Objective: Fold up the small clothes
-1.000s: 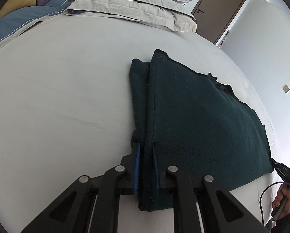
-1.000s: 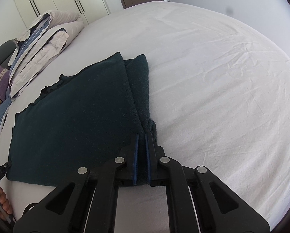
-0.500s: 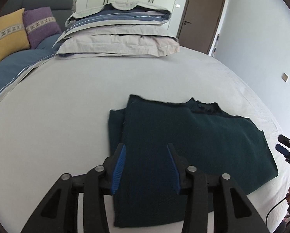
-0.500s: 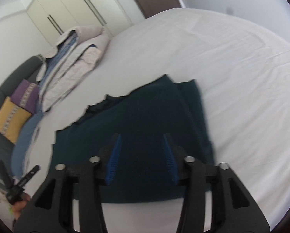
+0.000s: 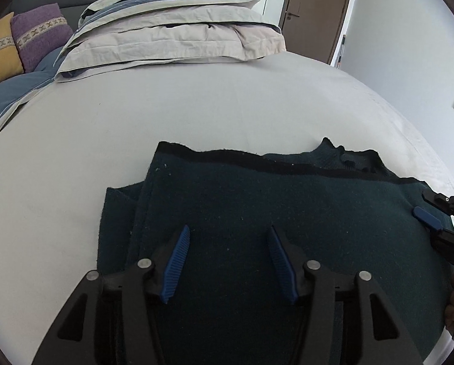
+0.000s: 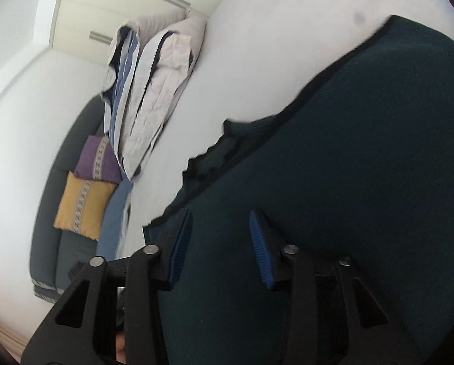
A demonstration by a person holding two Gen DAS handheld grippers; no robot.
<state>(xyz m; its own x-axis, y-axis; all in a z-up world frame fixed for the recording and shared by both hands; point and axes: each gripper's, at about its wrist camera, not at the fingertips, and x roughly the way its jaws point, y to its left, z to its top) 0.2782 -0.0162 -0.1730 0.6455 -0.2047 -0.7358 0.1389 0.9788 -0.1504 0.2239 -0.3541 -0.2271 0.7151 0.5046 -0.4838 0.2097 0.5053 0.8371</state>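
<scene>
At frame bottom, the left gripper [image 5: 228,261] has just opened, the right gripper [image 6: 220,249] is narrowing empty over the sweater [image 5: 287,213]: fold released.

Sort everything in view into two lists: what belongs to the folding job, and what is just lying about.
For the job: dark green garment; left hand-held gripper, open; right hand-held gripper, open.

Lying about: folded bedding; purple cushion; yellow cushion; white sheet.

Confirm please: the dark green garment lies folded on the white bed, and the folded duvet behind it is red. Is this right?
Not fully. The folded duvet is beige and blue, not red; the left wrist view shows it. The dark green garment does lie folded on the white bed.
</scene>
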